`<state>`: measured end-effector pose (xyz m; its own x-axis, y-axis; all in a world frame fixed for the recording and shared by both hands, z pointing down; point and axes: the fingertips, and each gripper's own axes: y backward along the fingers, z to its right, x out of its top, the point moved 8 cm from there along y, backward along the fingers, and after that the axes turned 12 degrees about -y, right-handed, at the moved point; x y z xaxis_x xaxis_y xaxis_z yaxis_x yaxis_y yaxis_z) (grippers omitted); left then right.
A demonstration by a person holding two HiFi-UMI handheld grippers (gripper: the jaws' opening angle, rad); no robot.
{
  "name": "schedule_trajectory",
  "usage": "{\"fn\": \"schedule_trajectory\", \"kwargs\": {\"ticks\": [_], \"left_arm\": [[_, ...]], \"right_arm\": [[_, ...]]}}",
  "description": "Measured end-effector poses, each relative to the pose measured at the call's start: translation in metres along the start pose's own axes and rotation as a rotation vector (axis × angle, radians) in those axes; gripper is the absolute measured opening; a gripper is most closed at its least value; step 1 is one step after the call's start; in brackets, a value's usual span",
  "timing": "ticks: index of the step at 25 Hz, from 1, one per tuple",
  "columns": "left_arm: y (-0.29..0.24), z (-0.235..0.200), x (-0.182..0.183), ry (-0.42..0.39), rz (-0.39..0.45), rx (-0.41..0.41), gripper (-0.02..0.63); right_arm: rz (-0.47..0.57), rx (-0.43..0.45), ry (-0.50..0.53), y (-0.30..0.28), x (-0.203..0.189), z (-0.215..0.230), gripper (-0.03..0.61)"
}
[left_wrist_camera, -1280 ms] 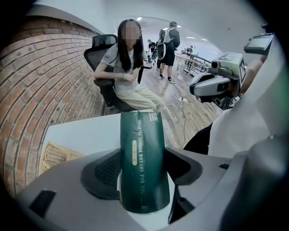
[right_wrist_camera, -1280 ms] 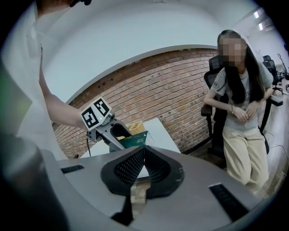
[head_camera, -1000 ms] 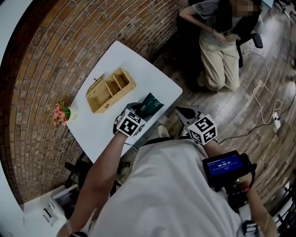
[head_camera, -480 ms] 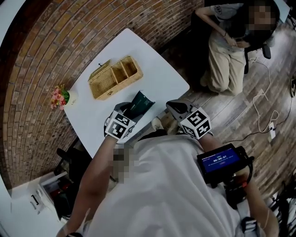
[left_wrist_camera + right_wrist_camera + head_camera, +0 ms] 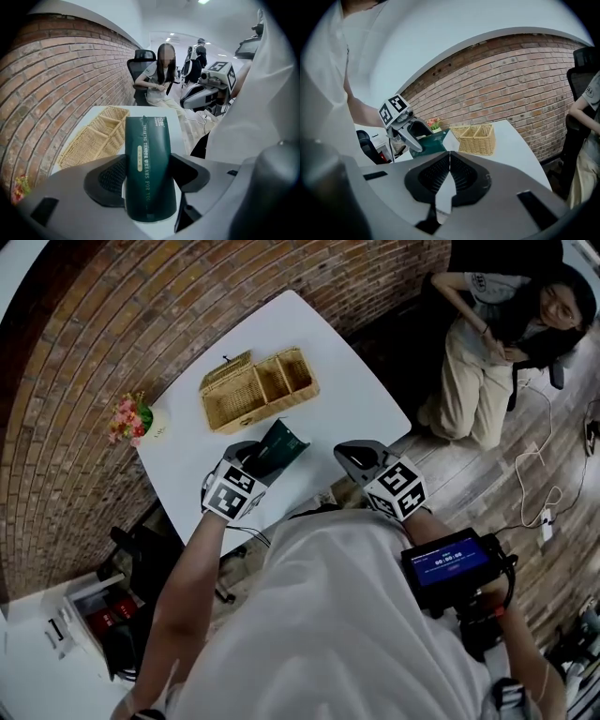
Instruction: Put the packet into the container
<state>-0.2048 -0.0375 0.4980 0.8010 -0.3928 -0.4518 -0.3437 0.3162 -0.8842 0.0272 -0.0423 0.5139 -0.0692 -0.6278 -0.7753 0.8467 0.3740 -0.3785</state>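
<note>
A dark green packet (image 5: 149,164) with pale lettering sticks out from between the pads of my left gripper (image 5: 147,176), which is shut on it. In the head view the packet (image 5: 277,447) hangs over the near part of the white table (image 5: 366,399), short of the wicker container (image 5: 259,390). That container (image 5: 96,136) has several compartments and a hinged lid folded back on its left. My right gripper (image 5: 354,457) is shut with nothing in it, off the table's near right edge; its own view shows the pads (image 5: 461,177) touching.
A small pot of pink flowers (image 5: 131,417) stands at the table's left corner. A person sits on a chair (image 5: 487,343) beyond the table's right side. Cables (image 5: 539,493) lie on the wooden floor. A brick wall (image 5: 112,324) runs along the table's far side.
The head view has shifted, so the table and container sit farther right and higher. My left gripper with the packet stays near the table's front edge, slightly closer to the container.
</note>
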Motion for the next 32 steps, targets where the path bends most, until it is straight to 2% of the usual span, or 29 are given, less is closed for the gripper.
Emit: {"fn": "schedule_trajectory", "kwargs": {"ticks": [6,15,19,23,26,32], "left_arm": [[0.034,-0.019,-0.003,-0.034,0.043,0.055,0.310],[0.070,-0.029,0.008,-0.172,0.064,0.100,0.310],[0.076,-0.057,0.011,-0.197,0.095,0.119,0.310],[0.074,-0.084,0.013,-0.250,0.081,0.128,0.310],[0.068,-0.106,0.010,-0.287,0.068,0.118,0.310],[0.038,-0.143,-0.014,-0.296,0.044,0.026,0.310]], "right_arm": [[-0.019,0.028,0.020,-0.013,0.005,-0.009,0.012],[-0.025,0.024,0.028,-0.005,0.003,-0.008,0.012],[-0.033,0.014,0.015,-0.012,0.006,-0.005,0.012],[-0.038,0.002,0.000,-0.016,0.004,-0.003,0.012],[-0.039,-0.008,-0.013,-0.020,0.005,-0.002,0.012],[-0.073,-0.059,-0.058,-0.037,0.004,0.004,0.012]]}}
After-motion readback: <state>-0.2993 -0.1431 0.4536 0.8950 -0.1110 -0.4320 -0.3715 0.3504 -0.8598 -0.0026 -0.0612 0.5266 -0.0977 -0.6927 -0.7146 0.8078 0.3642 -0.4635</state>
